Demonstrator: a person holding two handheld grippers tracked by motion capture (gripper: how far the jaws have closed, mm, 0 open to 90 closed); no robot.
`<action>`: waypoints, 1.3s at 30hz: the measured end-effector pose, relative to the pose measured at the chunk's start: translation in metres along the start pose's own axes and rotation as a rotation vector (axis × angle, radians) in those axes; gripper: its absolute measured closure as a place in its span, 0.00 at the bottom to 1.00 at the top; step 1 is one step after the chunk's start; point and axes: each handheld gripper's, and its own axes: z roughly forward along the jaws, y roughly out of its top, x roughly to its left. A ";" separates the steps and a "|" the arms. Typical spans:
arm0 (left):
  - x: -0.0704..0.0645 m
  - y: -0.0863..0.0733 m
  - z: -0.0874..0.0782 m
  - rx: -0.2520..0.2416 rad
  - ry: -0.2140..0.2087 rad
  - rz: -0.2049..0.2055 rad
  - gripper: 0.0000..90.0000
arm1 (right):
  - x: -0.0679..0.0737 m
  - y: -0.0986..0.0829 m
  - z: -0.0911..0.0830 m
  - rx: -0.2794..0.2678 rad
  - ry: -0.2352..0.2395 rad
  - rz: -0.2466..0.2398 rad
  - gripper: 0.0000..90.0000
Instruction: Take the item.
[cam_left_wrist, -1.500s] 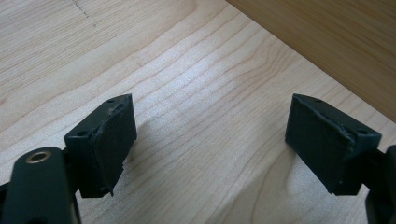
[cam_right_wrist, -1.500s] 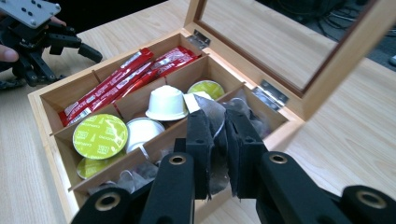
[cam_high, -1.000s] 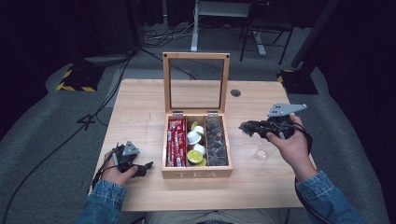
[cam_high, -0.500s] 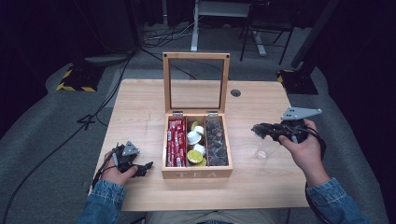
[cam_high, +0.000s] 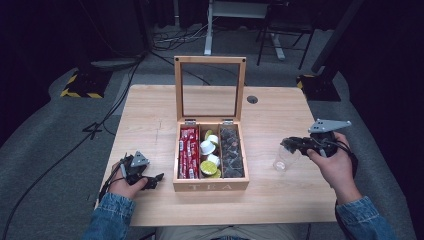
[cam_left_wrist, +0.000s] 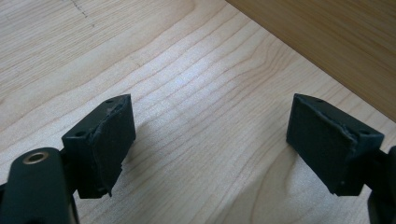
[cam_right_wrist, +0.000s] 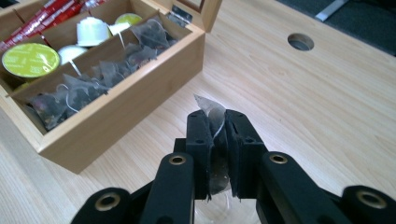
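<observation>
A wooden tea box (cam_high: 210, 186) (cam_right_wrist: 116, 116) stands open mid-table, its glass lid (cam_high: 210, 87) upright. It holds red sachets (cam_high: 187, 152), green and white capsules (cam_high: 208, 155) (cam_right_wrist: 30, 59) and mesh tea bags (cam_high: 232, 152) (cam_right_wrist: 84, 84). My right gripper (cam_high: 288, 145) (cam_right_wrist: 218, 149) is shut on a mesh tea bag (cam_right_wrist: 212, 114), directly above a clear plastic cup (cam_high: 283, 160) right of the box. My left gripper (cam_high: 152, 180) (cam_left_wrist: 210, 144) rests open on the table left of the box, with nothing between its fingers.
A round cable hole (cam_high: 252, 99) (cam_right_wrist: 300, 41) lies in the wooden table (cam_high: 150, 125) behind the right gripper. Dark floor with cables and a desk frame (cam_high: 235, 25) surrounds the table.
My right gripper has carried the tea bag rightward from beside the box to over the clear cup. The left gripper has stayed put.
</observation>
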 end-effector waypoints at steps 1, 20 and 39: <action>0.000 0.000 0.000 0.000 0.001 0.000 0.18 | -0.001 -0.001 0.000 0.008 -0.001 0.004 0.89; 0.000 0.000 0.000 0.000 0.000 0.000 0.18 | -0.003 -0.010 0.011 0.137 -0.021 0.000 0.89; 0.000 0.000 0.000 0.000 0.001 0.000 0.18 | -0.003 -0.016 0.020 0.130 -0.054 0.020 0.57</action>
